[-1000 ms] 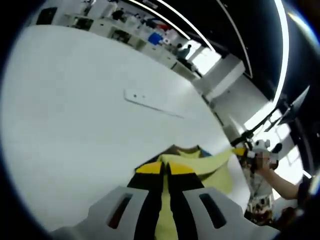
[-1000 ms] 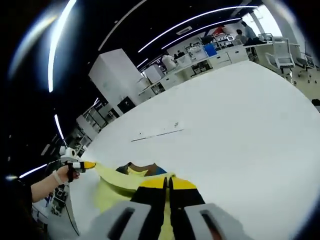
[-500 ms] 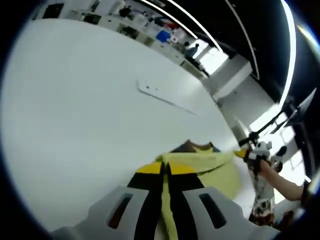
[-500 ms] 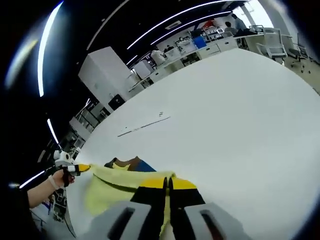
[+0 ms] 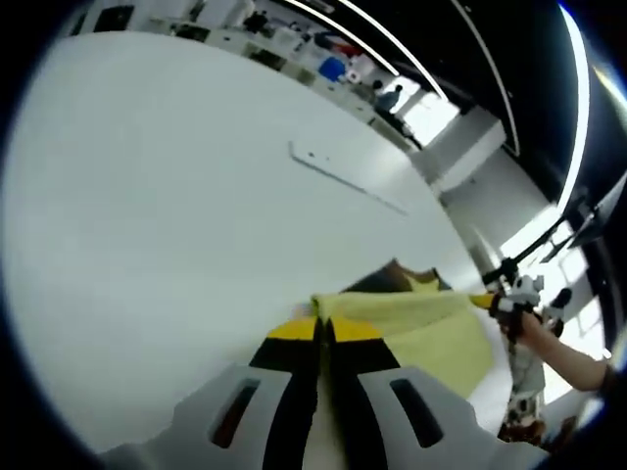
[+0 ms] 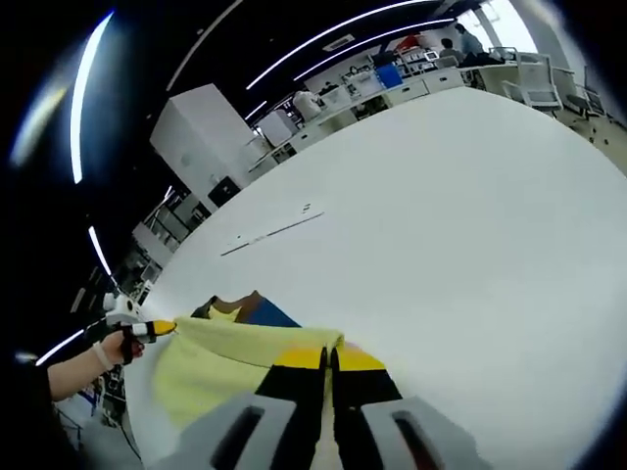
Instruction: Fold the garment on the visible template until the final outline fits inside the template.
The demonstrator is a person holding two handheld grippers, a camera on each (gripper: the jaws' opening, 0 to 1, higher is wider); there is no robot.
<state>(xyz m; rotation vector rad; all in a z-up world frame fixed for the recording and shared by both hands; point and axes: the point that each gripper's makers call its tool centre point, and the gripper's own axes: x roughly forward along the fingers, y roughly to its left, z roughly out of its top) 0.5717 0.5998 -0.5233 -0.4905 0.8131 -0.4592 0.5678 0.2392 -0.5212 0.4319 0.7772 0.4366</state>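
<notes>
One wide white table [image 5: 157, 196] spreads under both grippers. Over it a yellow garment [image 5: 421, 328] hangs stretched between them, its lower part lying on the tabletop beside a brown and blue patch [image 6: 257, 310]. Each gripper, left gripper [image 5: 323, 331] and right gripper [image 6: 327, 358], has its jaws pinched together on the garment's upper edge. Beyond the cloth, a forearm reaches in level, its hand [image 6: 110, 350] wrapped around the left gripper.

My right gripper [image 6: 328, 354], jaws closed on the yellow garment [image 6: 211, 367]. Cloth stretches taut leftward to the left gripper [image 6: 157, 329], held in a hand [image 6: 113, 345]. Brown and blue patches show at the garment's far edge. White table [image 6: 441, 235] beneath; thin line marked farther out.
</notes>
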